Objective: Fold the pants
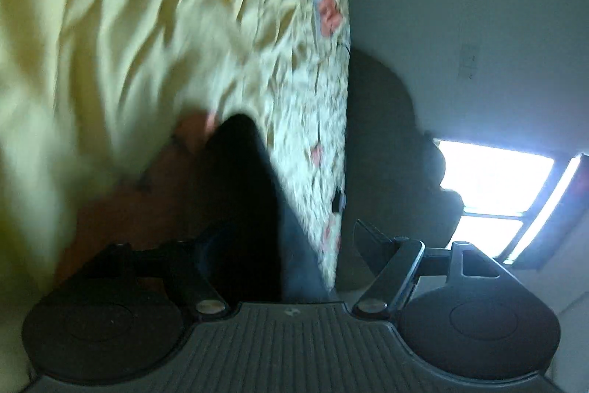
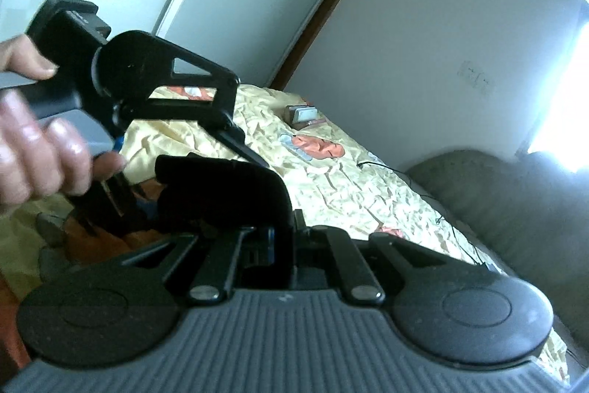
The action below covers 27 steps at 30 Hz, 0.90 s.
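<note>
Right wrist: hand (image 2: 40,153) gripping left gripper (image 2: 254,157).

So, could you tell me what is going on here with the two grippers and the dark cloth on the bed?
A person is folding dark pants over a bed with a yellow flowered bedspread, holding a gripper in each hand. The right gripper is shut on a bunched fold of the pants. The left gripper is open, its jaws wide apart, with dark cloth lying between them but not clamped.
</note>
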Each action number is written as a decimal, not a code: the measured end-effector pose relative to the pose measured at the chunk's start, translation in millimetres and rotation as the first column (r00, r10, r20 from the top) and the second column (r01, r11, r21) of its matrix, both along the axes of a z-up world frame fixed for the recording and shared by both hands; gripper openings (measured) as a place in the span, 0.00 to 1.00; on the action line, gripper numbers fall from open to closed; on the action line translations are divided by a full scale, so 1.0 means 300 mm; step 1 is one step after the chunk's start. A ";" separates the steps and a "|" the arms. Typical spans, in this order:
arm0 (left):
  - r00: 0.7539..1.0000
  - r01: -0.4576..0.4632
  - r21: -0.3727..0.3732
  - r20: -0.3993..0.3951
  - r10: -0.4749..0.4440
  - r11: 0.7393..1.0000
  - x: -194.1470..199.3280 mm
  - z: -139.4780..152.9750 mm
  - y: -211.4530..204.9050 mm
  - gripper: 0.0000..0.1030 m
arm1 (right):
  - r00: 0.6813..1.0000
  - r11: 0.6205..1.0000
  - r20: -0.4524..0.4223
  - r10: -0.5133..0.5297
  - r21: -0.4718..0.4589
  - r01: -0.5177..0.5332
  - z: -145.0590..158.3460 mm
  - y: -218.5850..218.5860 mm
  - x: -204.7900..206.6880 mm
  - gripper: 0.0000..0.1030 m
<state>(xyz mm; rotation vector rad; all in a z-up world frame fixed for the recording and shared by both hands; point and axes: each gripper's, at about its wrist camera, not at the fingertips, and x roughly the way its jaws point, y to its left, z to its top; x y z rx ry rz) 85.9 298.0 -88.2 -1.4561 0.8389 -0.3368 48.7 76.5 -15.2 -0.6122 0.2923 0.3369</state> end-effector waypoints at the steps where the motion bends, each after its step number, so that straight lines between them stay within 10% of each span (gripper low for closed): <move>1: 1.000 0.010 0.019 0.003 -0.010 1.000 0.014 0.010 0.006 0.72 | 1.000 1.000 -0.001 0.007 -0.005 -0.007 -0.006 0.004 -0.010 0.07; 13: 0.994 -0.100 0.002 0.048 0.100 0.995 -0.284 -0.004 0.046 0.75 | 0.999 0.999 -0.050 0.013 0.045 -0.011 0.046 -0.006 0.110 0.07; 22: 0.972 -0.185 -0.175 0.115 0.206 0.967 -0.153 -0.037 -0.006 0.79 | 0.998 0.999 -0.054 0.016 0.034 -0.015 0.051 -0.010 0.066 0.07; 27: 0.977 -0.171 -0.150 0.104 0.188 0.974 -0.091 -0.042 0.030 0.83 | 0.996 0.998 -0.065 0.055 0.014 -0.054 0.024 -0.006 0.016 0.07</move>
